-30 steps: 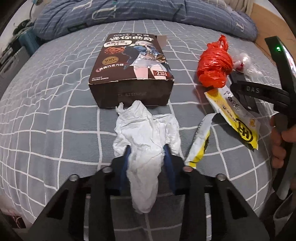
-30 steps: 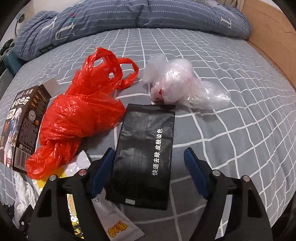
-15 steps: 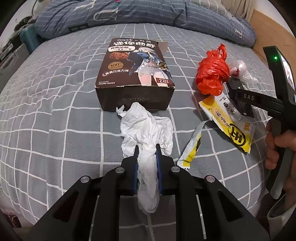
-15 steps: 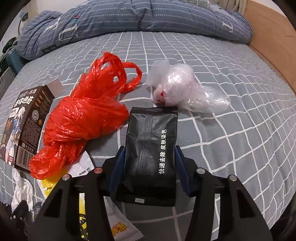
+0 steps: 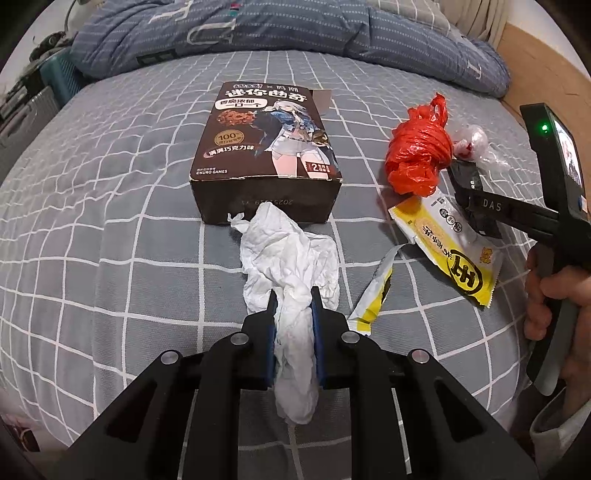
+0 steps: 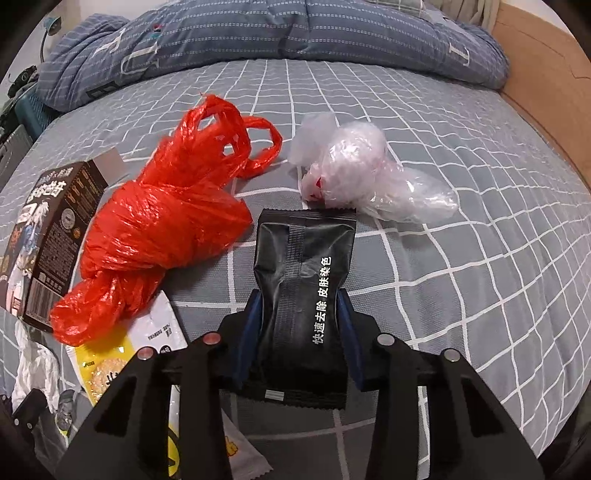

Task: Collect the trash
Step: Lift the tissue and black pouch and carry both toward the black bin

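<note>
My left gripper (image 5: 293, 299) is shut on a crumpled white tissue (image 5: 288, 254) that lies on the grey checked bed, just in front of a dark snack box (image 5: 266, 155). My right gripper (image 6: 301, 302) is shut on a black sachet (image 6: 303, 277) with white lettering. A knotted red plastic bag (image 6: 166, 225) lies left of the sachet and a clear plastic bag (image 6: 365, 177) beyond it. A yellow wrapper (image 5: 450, 243) and a torn yellow strip (image 5: 373, 291) lie between the two grippers. The right gripper's body shows at the right of the left wrist view (image 5: 517, 210).
A blue striped duvet (image 5: 280, 29) is heaped along the far side of the bed. A wooden bed frame (image 6: 546, 92) runs along the right. Dark clutter (image 5: 33, 92) sits off the bed's far left.
Both grippers have closed: the left on the tissue, the right on the black sachet. Both have risen and drawn back a little from the bed.
</note>
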`<state>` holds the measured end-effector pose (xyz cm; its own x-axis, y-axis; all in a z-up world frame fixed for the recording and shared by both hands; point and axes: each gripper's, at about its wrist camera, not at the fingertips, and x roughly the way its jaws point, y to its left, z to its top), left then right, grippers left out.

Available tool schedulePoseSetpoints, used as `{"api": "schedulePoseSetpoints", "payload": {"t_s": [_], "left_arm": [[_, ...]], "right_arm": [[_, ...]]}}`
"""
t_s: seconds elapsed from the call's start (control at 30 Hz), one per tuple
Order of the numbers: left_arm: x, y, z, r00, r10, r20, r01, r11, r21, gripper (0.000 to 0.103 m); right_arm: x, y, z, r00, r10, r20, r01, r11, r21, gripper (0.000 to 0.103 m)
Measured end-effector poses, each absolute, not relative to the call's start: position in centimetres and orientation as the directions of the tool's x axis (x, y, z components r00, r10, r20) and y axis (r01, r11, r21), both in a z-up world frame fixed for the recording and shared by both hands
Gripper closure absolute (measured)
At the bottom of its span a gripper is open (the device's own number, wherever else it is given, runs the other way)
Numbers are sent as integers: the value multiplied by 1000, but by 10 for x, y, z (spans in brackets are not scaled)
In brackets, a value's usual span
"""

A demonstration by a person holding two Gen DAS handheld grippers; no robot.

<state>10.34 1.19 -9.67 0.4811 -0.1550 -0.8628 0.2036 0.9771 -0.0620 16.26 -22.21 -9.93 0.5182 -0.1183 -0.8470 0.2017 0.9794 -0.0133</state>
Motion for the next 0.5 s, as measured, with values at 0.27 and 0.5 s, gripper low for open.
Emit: {"api": "schedulePoseSetpoints", "payload": {"t_s": [0.27,0.5], "left_arm": [[99,13,-83,512,-165,-843,211,975,-63,89],[95,20,-70,537,-177,-824,197,977,-82,89]], "right_arm": [[150,-215,-78,568,-101,-817,185,983,7,67],[130,-207,-62,598,-71,-798,161,986,33,67]]}}
